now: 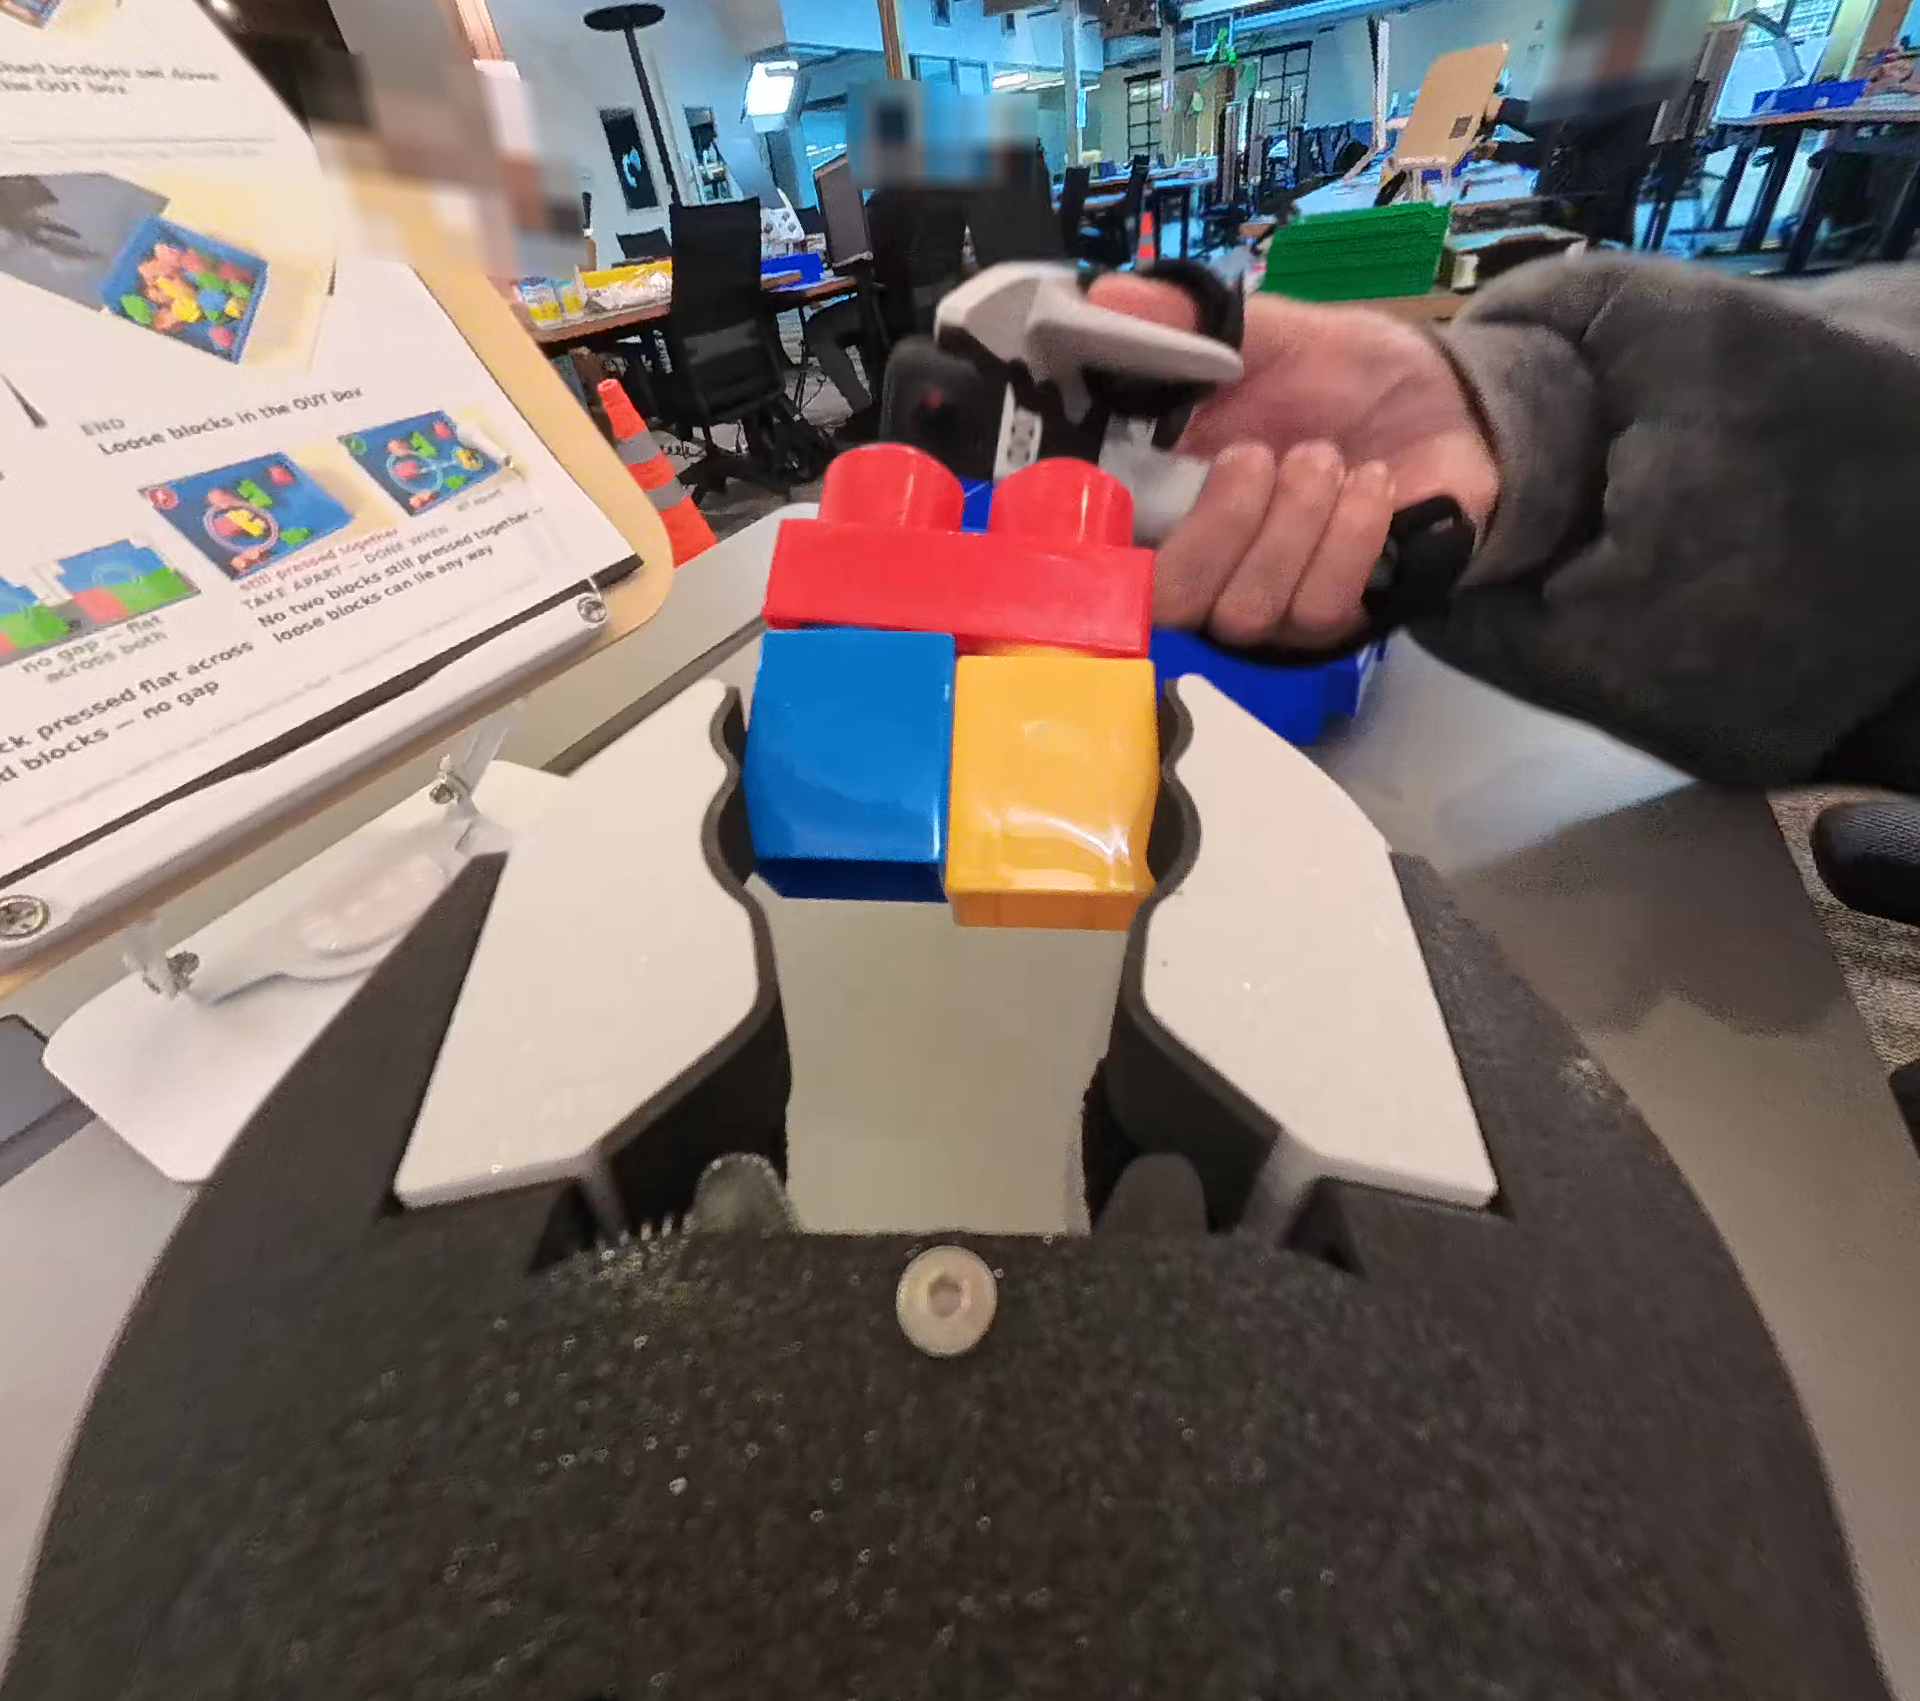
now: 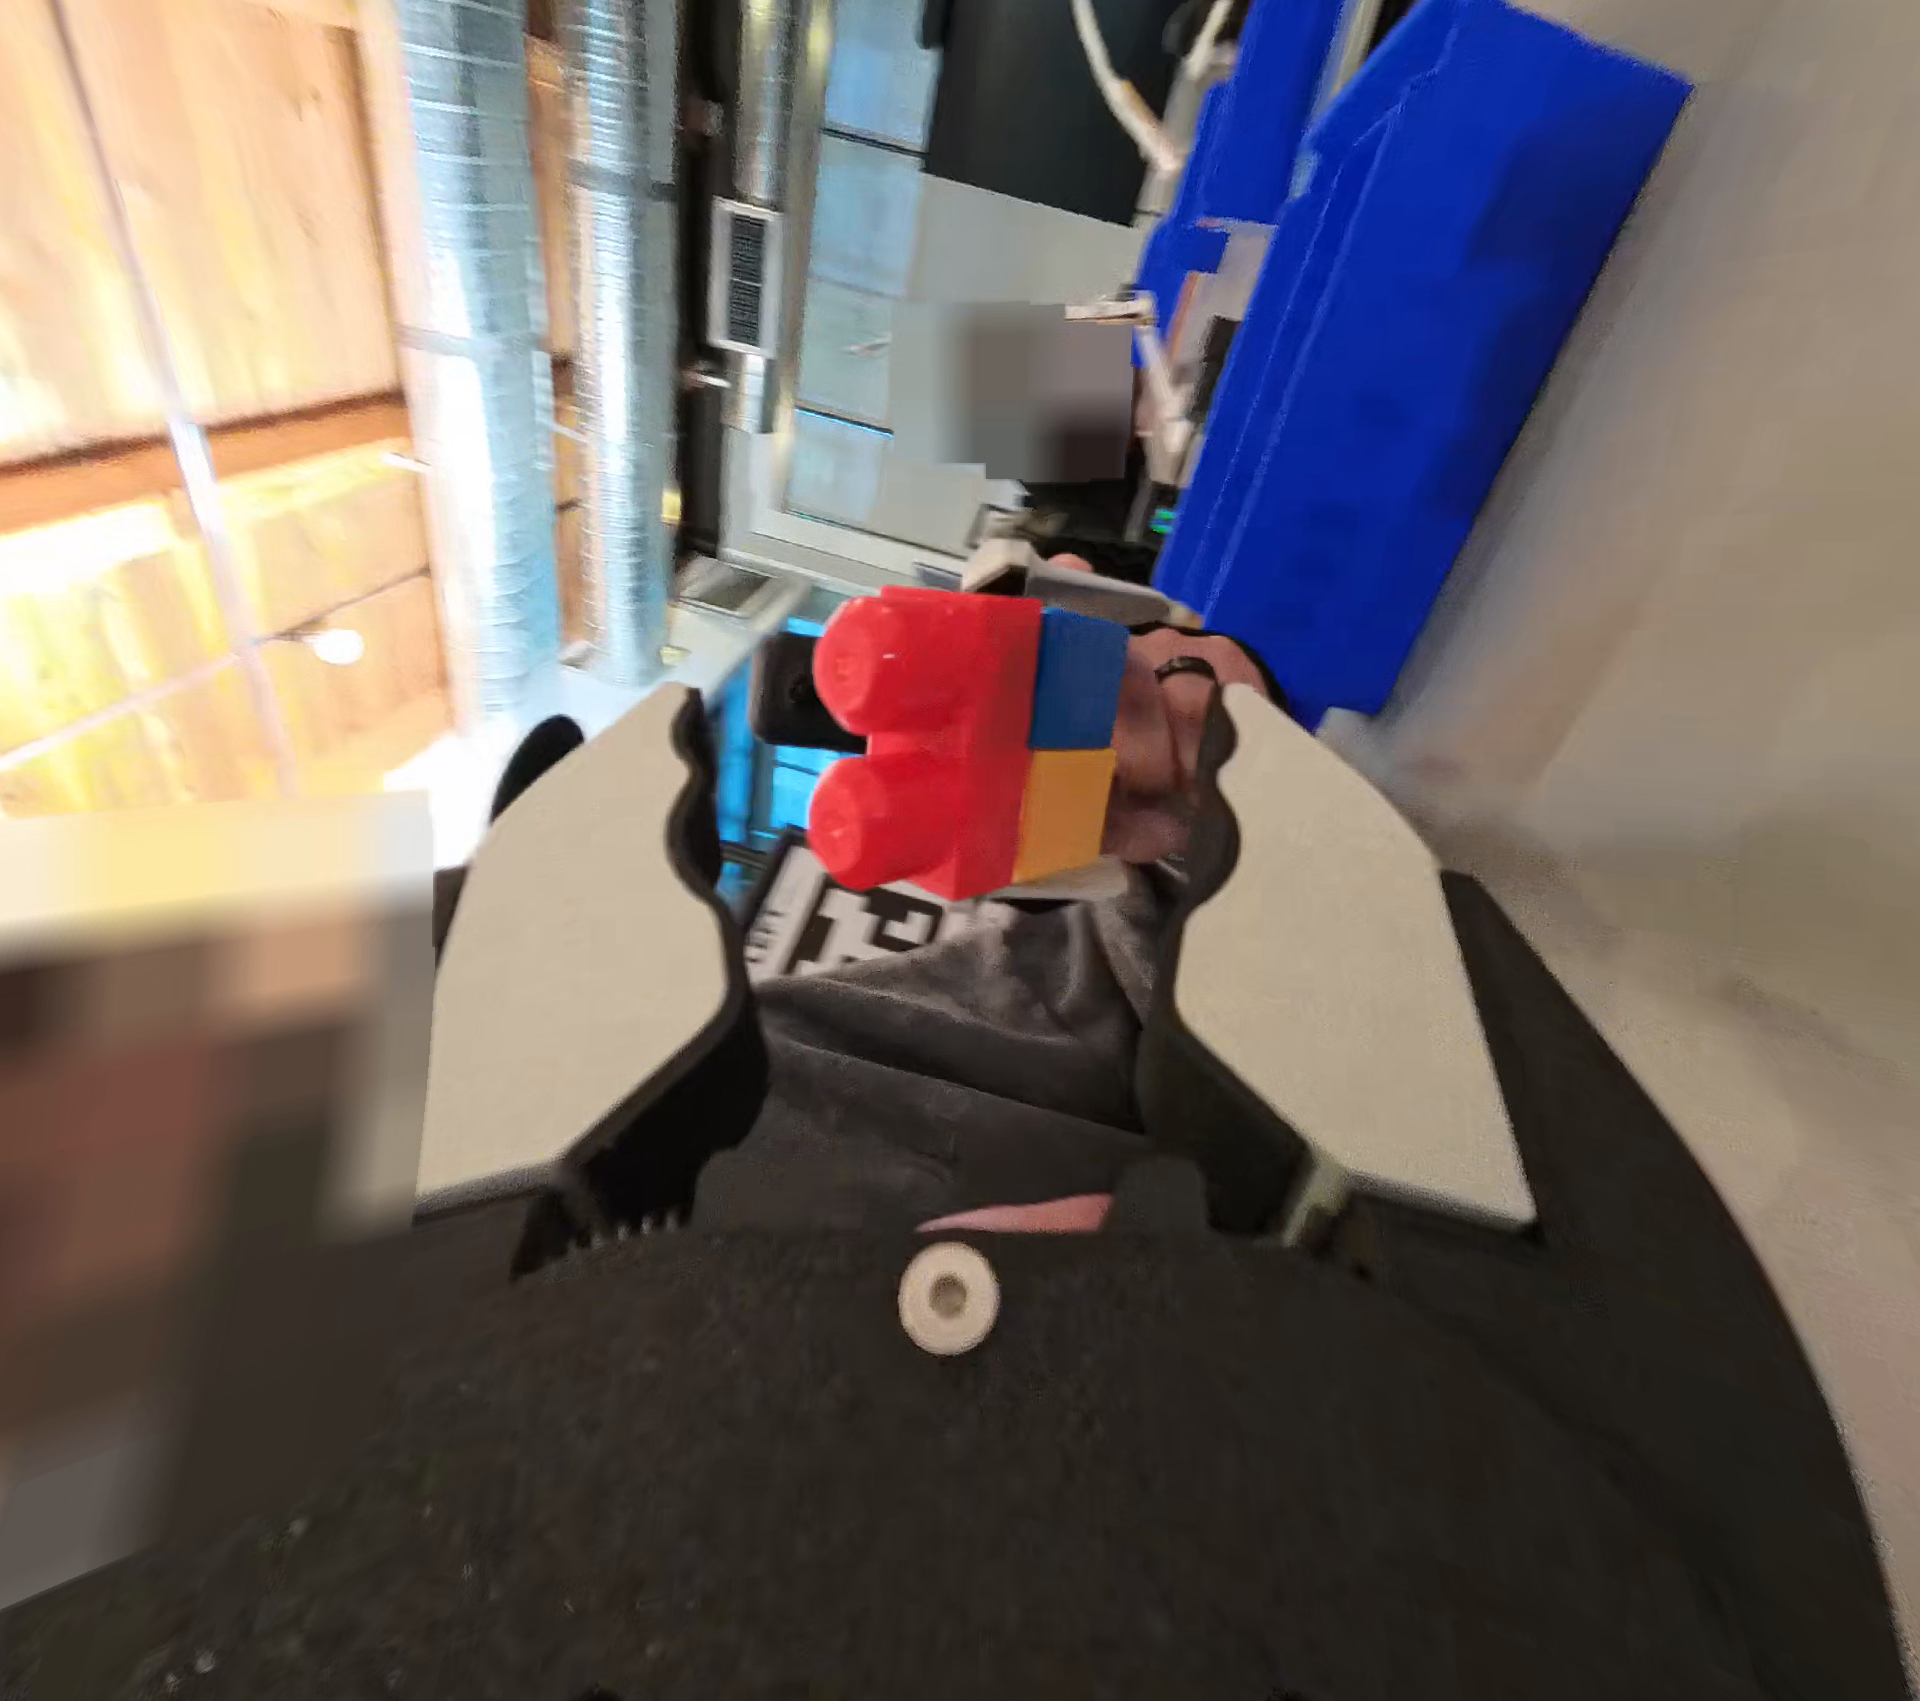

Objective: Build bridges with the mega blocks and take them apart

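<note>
Left claw [image 1: 951, 778] is clamped on the block bridge: its two pale grey fingers press the outer side faces of the blue square plastic block [image 1: 850, 758] and the orange-yellow square plastic block [image 1: 1049, 789], which sit side by side and touching. The red two-stud plastic block [image 1: 961, 576] spans both from above, studs up, seated flat with its ends roughly flush with the outer edges of the pair. The assembly is held up off the grey worktop [image 1: 1507, 778], with bare surface showing under and beyond it. Right claw [image 2: 951, 804] stands apart, holding nothing; in the right wrist view, which is rolled on its side, the same bridge lies just beyond its fingertips, the red block [image 2: 935, 747] nearest its left finger and the blue [image 2: 1081, 680] and orange-yellow [image 2: 1065, 810] blocks toward its right finger, with a gap on both sides. In the left wrist view the person's hand [image 1: 1320, 456] in a grey fleece sleeve [image 1: 1704, 508] grips the right tool just behind and to the right of the bridge. Blue plastic bins [image 2: 1434, 363] sit on the worktop close behind that hand, limiting room on that side. A tilted white instruction board [image 1: 260, 425] on a clear stand crowds the left edge. Open worktop remains ahead on the right.
</note>
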Tool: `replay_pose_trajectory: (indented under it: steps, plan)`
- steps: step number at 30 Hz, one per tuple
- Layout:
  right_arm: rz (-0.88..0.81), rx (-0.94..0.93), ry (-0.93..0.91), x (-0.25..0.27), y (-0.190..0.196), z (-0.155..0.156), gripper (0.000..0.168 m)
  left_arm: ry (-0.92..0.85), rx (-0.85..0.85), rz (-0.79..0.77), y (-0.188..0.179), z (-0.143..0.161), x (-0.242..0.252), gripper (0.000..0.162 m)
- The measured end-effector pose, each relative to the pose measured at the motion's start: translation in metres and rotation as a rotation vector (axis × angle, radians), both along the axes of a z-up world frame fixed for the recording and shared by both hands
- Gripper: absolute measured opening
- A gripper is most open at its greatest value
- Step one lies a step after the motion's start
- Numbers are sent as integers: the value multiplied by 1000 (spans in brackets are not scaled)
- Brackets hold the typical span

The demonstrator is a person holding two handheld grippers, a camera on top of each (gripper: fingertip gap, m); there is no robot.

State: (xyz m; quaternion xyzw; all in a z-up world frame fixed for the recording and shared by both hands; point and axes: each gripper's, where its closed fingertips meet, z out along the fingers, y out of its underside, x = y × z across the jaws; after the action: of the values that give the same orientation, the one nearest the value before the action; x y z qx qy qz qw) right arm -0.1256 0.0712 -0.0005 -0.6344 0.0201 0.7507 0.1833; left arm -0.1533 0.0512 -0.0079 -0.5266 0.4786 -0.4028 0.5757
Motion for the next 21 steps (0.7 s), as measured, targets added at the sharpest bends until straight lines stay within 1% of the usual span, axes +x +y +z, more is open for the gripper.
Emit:
replay_pose_trajectory:
  steps: [3, 4, 5, 7, 8, 9, 10, 11, 13, 14, 15, 16, 18, 21]
  plan:
    - [42, -44, 225, -13, -2, 0, 90, -22, 10, -10, -5, 5, -1, 74]
    - [72, -37, 276, -19, -5, 1, 88, -26, 10, -14, -5, 5, -1, 74]
    - [92, -32, 313, -24, -6, 0, 93, -27, 6, -21, -6, 5, -1, 74]
    - [119, -2, 419, -31, -9, 8, 93, -34, 3, -30, -7, 3, -1, 74]
    - [127, 20, 456, -34, -11, 11, 95, -35, 1, -37, -8, 3, -1, 74]
    - [124, 42, 476, -37, -11, 13, 99, -43, 4, -33, -8, 3, -1, 74]
    - [124, 56, 485, -39, -11, 12, 97, -49, 11, -27, -7, 5, -3, 74]
    - [135, 60, 506, -38, -10, 13, 100, -42, 10, -33, -6, 4, -4, 74]
    - [167, 72, 450, -44, -12, 2, 90, -39, -3, -46, -4, 1, -5, 74]
    - [192, 55, 437, -48, -13, -4, 98, -35, -2, -43, -2, -2, -4, 74]
    - [202, 32, 438, -49, -12, -10, 100, -23, 13, -32, 0, -5, -3, 74]
    - [203, 8, 451, -49, -9, -14, 106, -9, 28, -21, 1, -6, -1, 74]
    - [202, 10, 515, -45, -9, -12, 107, -12, 26, -34, 0, -6, 3, 74]
    - [229, 58, 638, -38, -16, 3, 109, -15, 14, -82, -7, -7, 12, 74]
